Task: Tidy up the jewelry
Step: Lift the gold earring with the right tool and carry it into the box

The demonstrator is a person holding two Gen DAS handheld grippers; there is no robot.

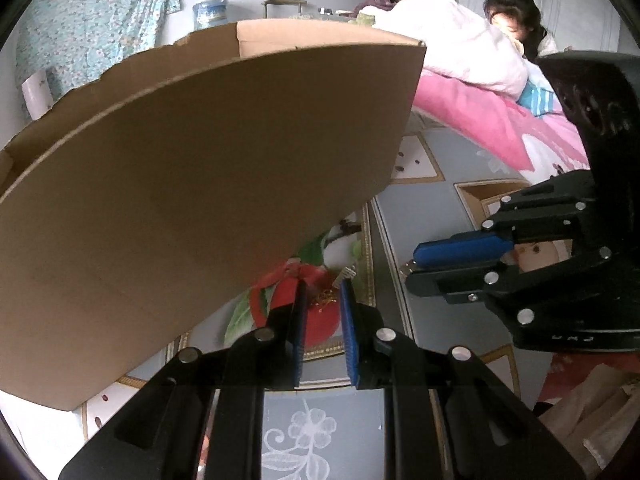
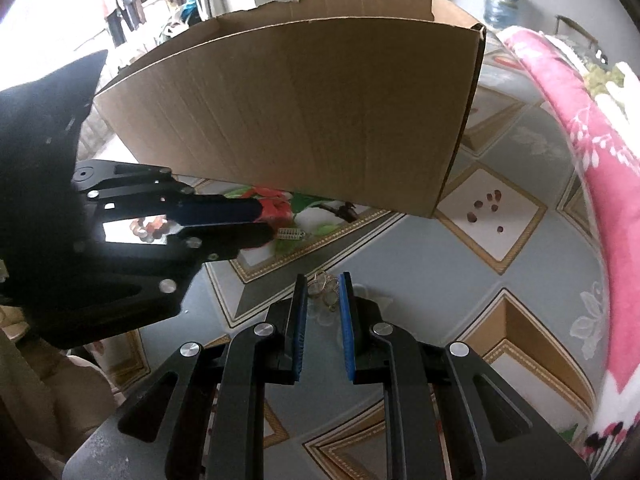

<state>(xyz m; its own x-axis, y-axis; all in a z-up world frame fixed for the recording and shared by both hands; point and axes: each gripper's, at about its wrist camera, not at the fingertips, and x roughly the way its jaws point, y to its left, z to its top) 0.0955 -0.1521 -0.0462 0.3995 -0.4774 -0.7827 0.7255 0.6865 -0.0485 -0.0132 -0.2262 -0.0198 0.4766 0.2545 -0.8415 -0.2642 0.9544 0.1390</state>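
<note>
Left gripper pinching gold jewelry, right gripper pinching wire earrings, cardboard box near

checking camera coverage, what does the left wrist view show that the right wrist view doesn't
Only the left wrist view: people in the background by a white quilt, and a small gold piece between the left gripper's blue pads.

Only the right wrist view: gold hoop earrings between the right gripper's pads, and brown specks on a white tile.

Both: the open brown cardboard box, the small silver rhinestone clip lying in front of it, the pink blanket, and each other's gripper.
</note>
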